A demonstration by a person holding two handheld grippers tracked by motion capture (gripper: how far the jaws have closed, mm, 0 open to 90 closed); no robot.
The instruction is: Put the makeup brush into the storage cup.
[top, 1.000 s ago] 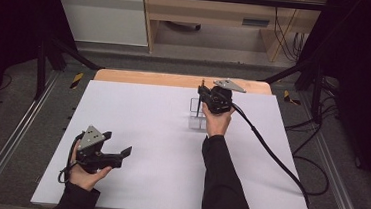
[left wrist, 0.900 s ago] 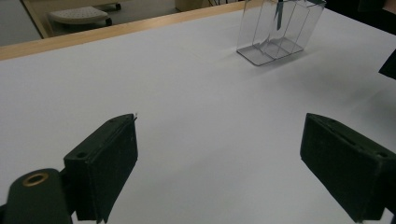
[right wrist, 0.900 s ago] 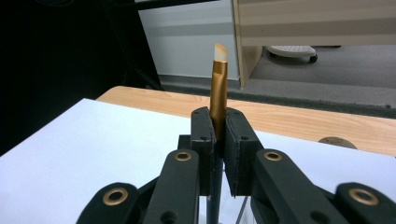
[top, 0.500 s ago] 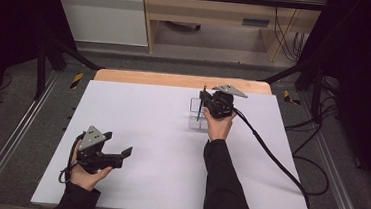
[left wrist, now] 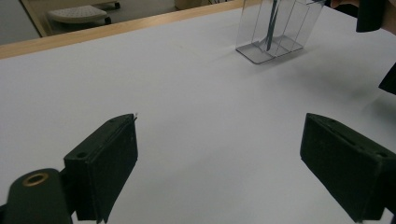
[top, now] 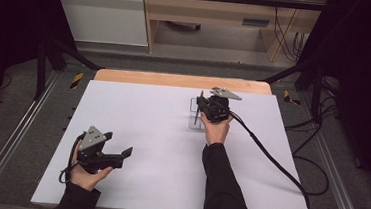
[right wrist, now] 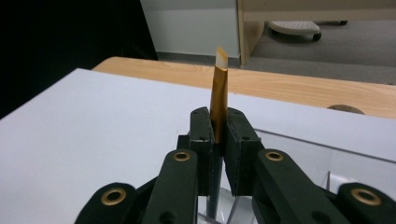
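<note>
Right gripper view shows right tongs (right wrist: 217, 140) clamping an orange-tipped pen (right wrist: 218, 93); left tongs (left wrist: 233, 172) gape empty.

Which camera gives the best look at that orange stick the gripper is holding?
The right gripper view: the stick stands close up, clamped between the right gripper's jaws, its pale slanted tip clear. The high view shows it as a thin sliver over the clear box. The left gripper view shows a dark shaft inside the box.
</note>
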